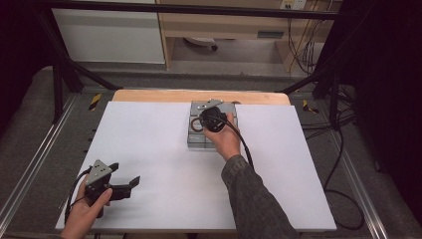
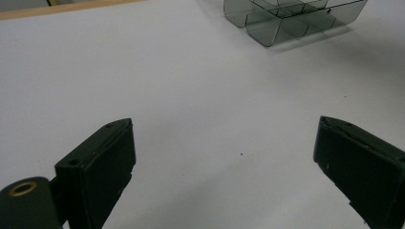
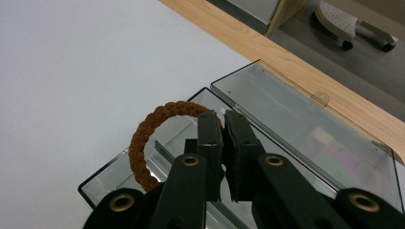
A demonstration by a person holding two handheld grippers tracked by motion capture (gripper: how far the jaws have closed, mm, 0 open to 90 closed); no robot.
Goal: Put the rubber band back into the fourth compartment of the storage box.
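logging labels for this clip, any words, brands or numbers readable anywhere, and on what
None can be read.
Pale label on the wooden furniture behind the table: too small and blurred to read.
Clear compartment box, brown braided ring, right gripper, left gripper: no print visible on any of them.

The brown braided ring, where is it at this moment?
In the right gripper view, the brown braided ring is pinched by the right tool, above the clear compartment box near the table's far wooden edge.
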